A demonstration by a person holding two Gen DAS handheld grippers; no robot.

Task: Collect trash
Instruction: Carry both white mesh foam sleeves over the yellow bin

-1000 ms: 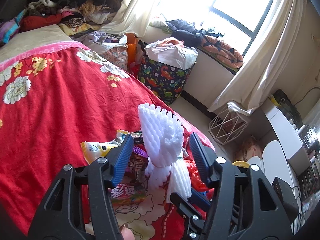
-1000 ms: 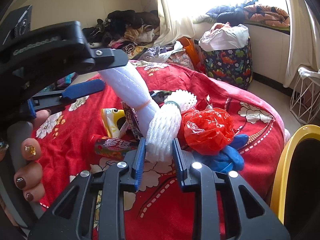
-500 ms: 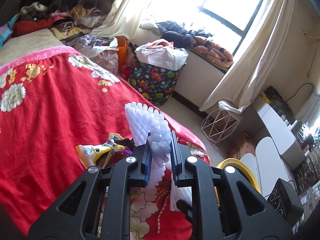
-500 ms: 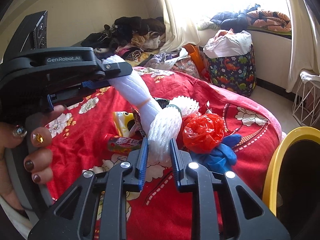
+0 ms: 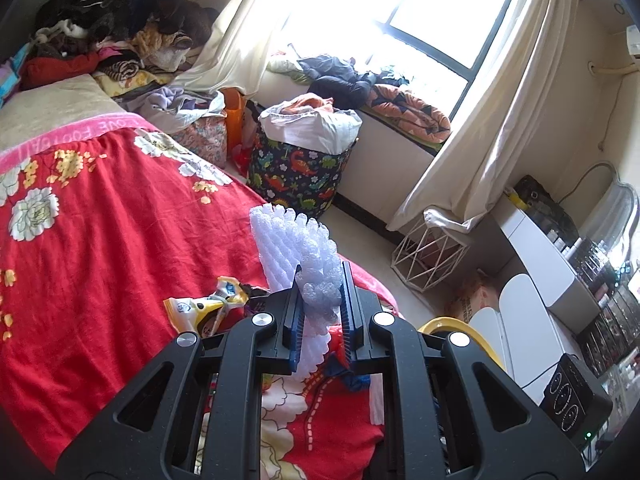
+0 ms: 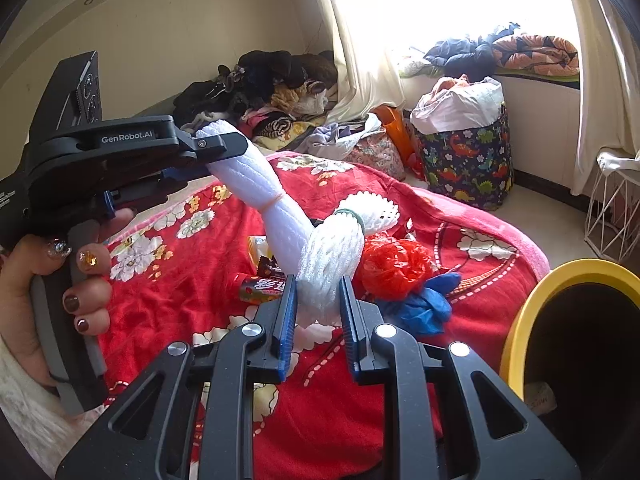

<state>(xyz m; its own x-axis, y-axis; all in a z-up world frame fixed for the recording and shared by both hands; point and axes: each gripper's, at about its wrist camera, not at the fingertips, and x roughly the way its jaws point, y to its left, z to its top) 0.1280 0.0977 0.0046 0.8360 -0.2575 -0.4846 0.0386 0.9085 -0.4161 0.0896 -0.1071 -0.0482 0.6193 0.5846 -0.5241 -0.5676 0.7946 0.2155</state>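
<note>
My left gripper (image 5: pixel 320 280) is shut on a white foam net bundle (image 5: pixel 298 248), held up above the red bedspread (image 5: pixel 100 240). My right gripper (image 6: pixel 318 300) is shut on a second white foam net bundle (image 6: pixel 336 252) with a green band. In the right wrist view the left gripper (image 6: pixel 216 148) holds its foam bundle (image 6: pixel 256 184) up at the left, and the two bundles touch. On the bedspread (image 6: pixel 200 280) lie a red plastic bag (image 6: pixel 394 266), a blue glove (image 6: pixel 424 306) and snack wrappers (image 6: pixel 262 284). A yellow wrapper (image 5: pixel 208 308) lies beside the left gripper.
A yellow-rimmed black bin (image 6: pixel 576 344) stands at the right of the bed; its rim also shows in the left wrist view (image 5: pixel 460 330). A dinosaur-print basket (image 5: pixel 300 168), a white wire basket (image 5: pixel 428 256) and piled clothes (image 5: pixel 120 28) stand beyond the bed.
My left gripper closed on its foam bundle and lifted it. My right gripper stayed shut on its bundle and rose slightly with it.
</note>
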